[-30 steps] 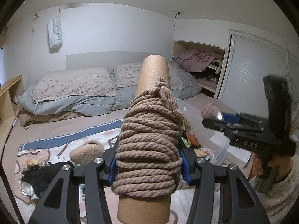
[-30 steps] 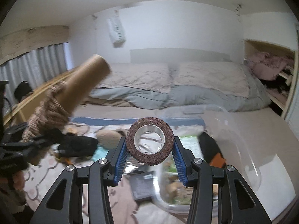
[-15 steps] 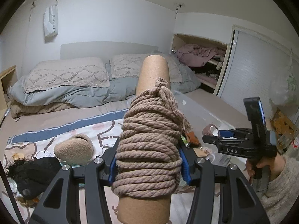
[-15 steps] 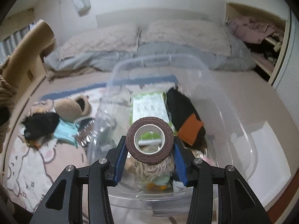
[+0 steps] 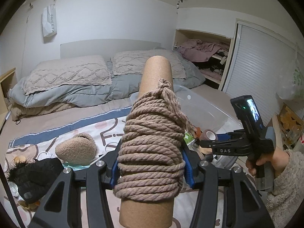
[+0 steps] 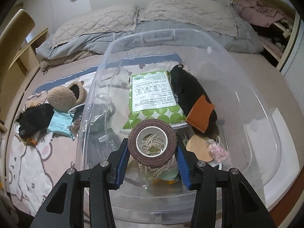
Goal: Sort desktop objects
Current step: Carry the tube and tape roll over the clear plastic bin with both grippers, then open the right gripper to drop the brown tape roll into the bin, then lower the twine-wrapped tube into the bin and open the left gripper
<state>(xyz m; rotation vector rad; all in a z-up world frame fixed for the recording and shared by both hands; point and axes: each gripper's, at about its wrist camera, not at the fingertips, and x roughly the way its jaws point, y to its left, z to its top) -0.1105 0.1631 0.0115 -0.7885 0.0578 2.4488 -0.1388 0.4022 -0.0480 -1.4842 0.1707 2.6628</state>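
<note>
- Left gripper (image 5: pixel 150 169), bottom centre of its own view: blue pads clamped on a cardboard tube wound with rope (image 5: pixel 152 142), which stands upright mid-frame.
- Right gripper (image 6: pixel 152 158), low centre of its view: partly closed, pads pressing a brown tape roll (image 6: pixel 152 142).
- Tape roll hangs over the clear plastic bin (image 6: pixel 252 87), which fills centre and right.
- Green-dotted packet (image 6: pixel 152 96) lies inside the bin.
</note>
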